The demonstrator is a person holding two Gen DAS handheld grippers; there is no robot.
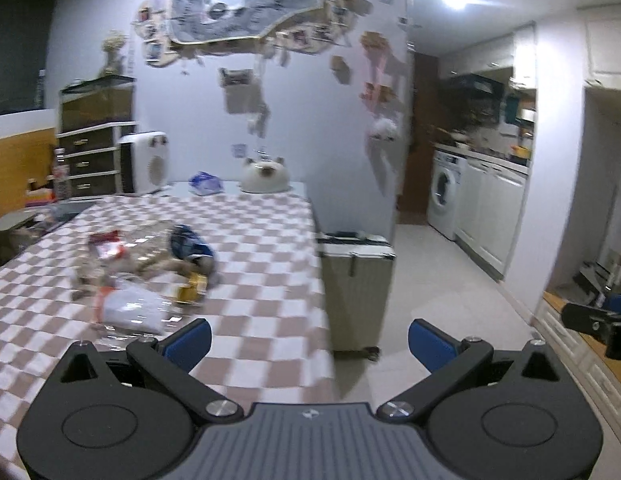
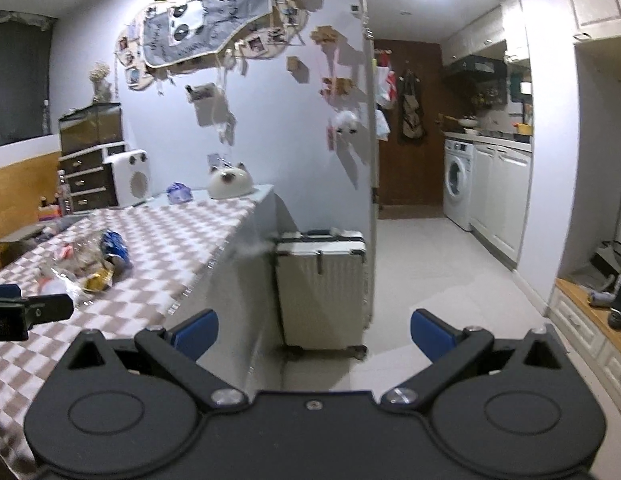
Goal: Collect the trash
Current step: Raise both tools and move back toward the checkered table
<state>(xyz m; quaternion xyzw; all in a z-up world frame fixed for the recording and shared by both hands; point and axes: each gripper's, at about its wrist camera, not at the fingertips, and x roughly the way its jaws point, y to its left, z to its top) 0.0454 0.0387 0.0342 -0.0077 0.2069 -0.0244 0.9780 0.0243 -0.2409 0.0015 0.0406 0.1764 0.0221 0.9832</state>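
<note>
A heap of trash lies on the checkered table: clear plastic wrappers, a blue packet, a yellow wrapper and a white bag. The heap also shows in the right wrist view. My left gripper is open and empty, above the table's near right edge, the heap ahead to its left. My right gripper is open and empty, off the table's right side over the floor. The left gripper shows at that view's left edge.
A white suitcase stands on the floor against the table's right end. A cat-shaped white object and a blue bag sit at the table's far end. A drawer unit and a white appliance stand behind. The kitchen with a washing machine lies far right.
</note>
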